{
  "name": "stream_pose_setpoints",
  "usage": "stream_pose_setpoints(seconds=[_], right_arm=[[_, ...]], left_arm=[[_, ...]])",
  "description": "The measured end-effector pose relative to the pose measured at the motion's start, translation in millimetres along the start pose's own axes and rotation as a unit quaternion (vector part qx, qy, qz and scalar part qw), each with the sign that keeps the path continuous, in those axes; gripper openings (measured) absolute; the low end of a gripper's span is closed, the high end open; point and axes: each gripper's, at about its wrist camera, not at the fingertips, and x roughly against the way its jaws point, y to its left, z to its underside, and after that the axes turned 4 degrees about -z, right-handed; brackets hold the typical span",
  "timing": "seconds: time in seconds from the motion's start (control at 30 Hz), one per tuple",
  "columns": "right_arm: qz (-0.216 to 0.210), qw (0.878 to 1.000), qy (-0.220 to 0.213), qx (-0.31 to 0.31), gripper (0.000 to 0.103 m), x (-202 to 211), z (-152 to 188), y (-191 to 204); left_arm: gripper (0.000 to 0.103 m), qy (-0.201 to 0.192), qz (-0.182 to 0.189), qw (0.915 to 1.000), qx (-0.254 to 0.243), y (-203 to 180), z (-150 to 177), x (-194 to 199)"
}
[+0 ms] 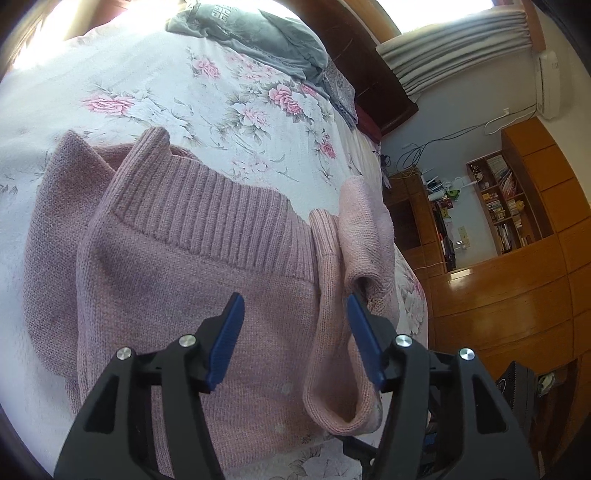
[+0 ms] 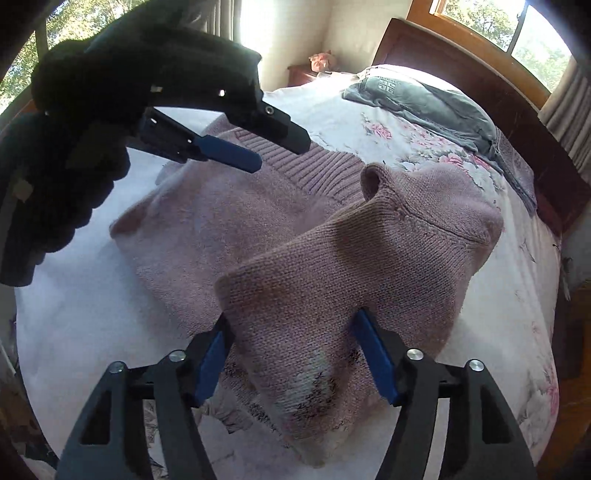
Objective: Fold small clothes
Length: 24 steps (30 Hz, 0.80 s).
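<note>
Left wrist view
Left gripper (image 1: 295, 343): we are seeing it spread wide, holding nothing, hanging over the sweater (image 1: 207, 295).
Sweater: lying on the bed (image 1: 155, 85), ribbed hem (image 1: 221, 214) up-frame, a sleeve (image 1: 332, 332) looped just beside the right-hand finger.
Risk: we are judging that closing here could catch the sleeve loop alone and drag it off the body.
Room: pillow (image 1: 255, 33) at the bed's far end; wooden cabinets (image 1: 517, 295) and a bookshelf (image 1: 502, 199) to the right.

Right wrist view
Right gripper (image 2: 291, 354): we are seeing its jaws wide, straddling a raised fold (image 2: 332, 258) of the sweater; whether the pads are touching it we cannot tell.
Risk: the thick knit could slip or bunch between the pads, skewing the fold.
Left gripper (image 2: 236, 147): hovering open above the hem, apart from it.
Surface: soft floral sheet (image 2: 406, 147), likely to wrinkle with any drag.
Room: headboard (image 2: 461, 66), windows behind.
</note>
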Motion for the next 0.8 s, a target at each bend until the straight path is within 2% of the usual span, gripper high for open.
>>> stream_pose_setpoints(seconds=[0.03, 0.07, 0.1, 0.17, 0.23, 0.33, 0.47, 0.6, 0.63, 0.7, 0.73, 0.8], right_arm=[[-0.012, 1.000, -0.006, -0.011, 0.045, 1.4, 0.9, -5.2], [-0.032, 0.999, -0.010, -0.026, 0.026, 3.5, 1.2, -11.6], [-0.053, 0.997, -0.014, -0.046, 0.020, 6.9, 2.1, -19.5], [-0.095, 0.991, -0.029, -0.086, 0.016, 17.9, 3.8, -35.6], [-0.146, 0.980, -0.050, -0.123, 0.015, 32.5, 7.9, -48.7], [-0.190, 0.966, -0.076, -0.158, 0.015, 49.4, 16.0, -66.8], [-0.226, 0.952, -0.091, -0.184, 0.015, 55.2, 25.5, -81.8], [-0.237, 0.947, -0.102, -0.192, 0.015, 56.9, 31.6, -86.0], [-0.239, 0.946, -0.104, -0.194, 0.015, 57.5, 32.7, -85.8], [-0.243, 0.944, -0.109, -0.194, 0.015, 59.0, 33.1, -85.3], [-0.243, 0.944, -0.111, -0.194, 0.015, 59.4, 32.8, -84.0], [-0.250, 0.942, -0.113, -0.194, 0.015, 59.9, 31.3, -82.3]], left_arm=[[0.058, 0.005, 0.002, 1.0000, -0.001, -1.2, -0.1, -3.0], [0.059, 0.010, 0.005, 0.9999, 0.001, -3.0, -0.9, -6.6], [0.059, 0.015, 0.011, 0.9998, 0.004, -4.1, -1.7, -10.7], [0.061, 0.025, 0.028, 0.9992, 0.016, -5.9, -3.6, -20.4], [0.063, 0.037, 0.050, 0.9977, 0.026, -9.8, -6.3, -31.2], [0.064, 0.057, 0.072, 0.9952, 0.035, -17.9, -9.6, -52.0], [0.064, 0.080, 0.101, 0.9902, 0.054, -29.7, -16.2, -80.7], [0.064, 0.095, 0.102, 0.9888, 0.052, -45.1, -25.9, -103.0], [0.062, 0.096, 0.098, 0.9896, 0.045, -50.0, -27.8, -106.2], [0.045, 0.090, 0.089, 0.9914, 0.033, -57.8, -31.3, -108.6], [0.027, 0.088, 0.096, 0.9910, 0.031, -59.9, -32.5, -108.6], [0.021, 0.077, 0.113, 0.9901, 0.032, -61.2, -34.6, -103.0]])
